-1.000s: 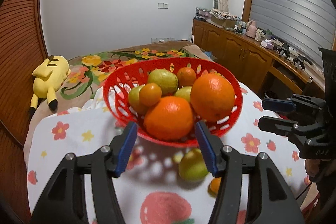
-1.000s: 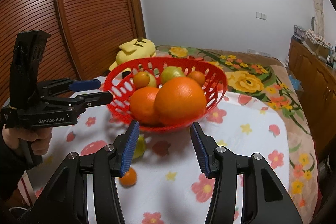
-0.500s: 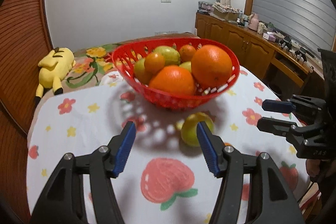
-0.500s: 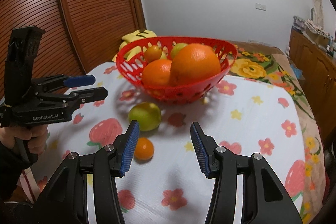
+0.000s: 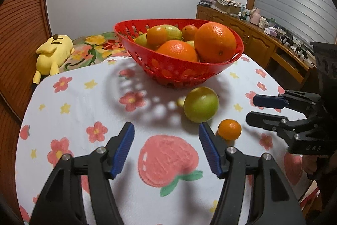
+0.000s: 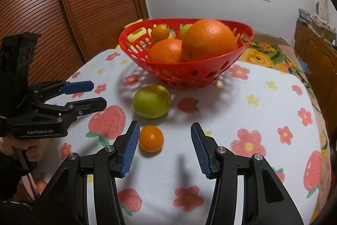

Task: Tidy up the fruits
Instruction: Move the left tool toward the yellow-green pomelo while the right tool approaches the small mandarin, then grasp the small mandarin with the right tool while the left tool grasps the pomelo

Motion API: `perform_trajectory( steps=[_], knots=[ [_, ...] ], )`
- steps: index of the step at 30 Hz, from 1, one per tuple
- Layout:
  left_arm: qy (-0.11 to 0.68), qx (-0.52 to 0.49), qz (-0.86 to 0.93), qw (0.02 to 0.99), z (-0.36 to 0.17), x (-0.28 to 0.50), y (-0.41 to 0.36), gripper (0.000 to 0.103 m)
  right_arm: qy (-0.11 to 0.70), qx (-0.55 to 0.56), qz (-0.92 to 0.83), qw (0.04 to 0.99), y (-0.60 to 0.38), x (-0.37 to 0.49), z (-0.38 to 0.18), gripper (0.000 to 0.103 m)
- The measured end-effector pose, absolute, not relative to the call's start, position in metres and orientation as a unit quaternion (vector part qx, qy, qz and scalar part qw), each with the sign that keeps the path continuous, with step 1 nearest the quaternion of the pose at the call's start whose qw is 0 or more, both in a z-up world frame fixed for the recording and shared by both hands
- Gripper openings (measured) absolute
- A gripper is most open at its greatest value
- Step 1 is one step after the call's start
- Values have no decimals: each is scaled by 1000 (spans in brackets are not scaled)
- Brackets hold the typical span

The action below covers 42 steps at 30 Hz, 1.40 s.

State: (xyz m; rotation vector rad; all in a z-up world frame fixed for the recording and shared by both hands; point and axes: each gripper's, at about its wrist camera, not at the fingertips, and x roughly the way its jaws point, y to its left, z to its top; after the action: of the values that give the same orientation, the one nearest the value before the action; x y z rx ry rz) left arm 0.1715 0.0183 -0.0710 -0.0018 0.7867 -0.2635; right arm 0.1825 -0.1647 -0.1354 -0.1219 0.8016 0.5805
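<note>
The red basket (image 5: pixel 179 69) with oranges stands at the upper centre of the table (image 5: pixel 73 111). Below it lie a green fruit (image 5: pixel 201 104) and a small orange (image 5: pixel 229 129), near each other. The left tool (image 5: pixel 166 149) is opening with nothing between its pads. The right tool (image 6: pixel 165 150) is open and empty, the small orange just beside its left pad.
</note>
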Motion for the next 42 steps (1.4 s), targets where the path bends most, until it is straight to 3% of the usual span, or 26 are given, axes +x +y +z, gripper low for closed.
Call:
perform_trajectory(
  steps=[15, 27, 42],
  knots=[
    [385, -6, -130, 914, -75, 169, 22, 63, 414, -84, 297, 856, -138, 189, -157, 45],
    [389, -3, -131, 912, -77, 169, 20, 63, 433, -103, 288, 848, -129, 197, -168, 31],
    [400, 8, -154, 904, -78, 193, -10, 64, 418, -89, 286, 858, -163, 185, -156, 30]
  ],
)
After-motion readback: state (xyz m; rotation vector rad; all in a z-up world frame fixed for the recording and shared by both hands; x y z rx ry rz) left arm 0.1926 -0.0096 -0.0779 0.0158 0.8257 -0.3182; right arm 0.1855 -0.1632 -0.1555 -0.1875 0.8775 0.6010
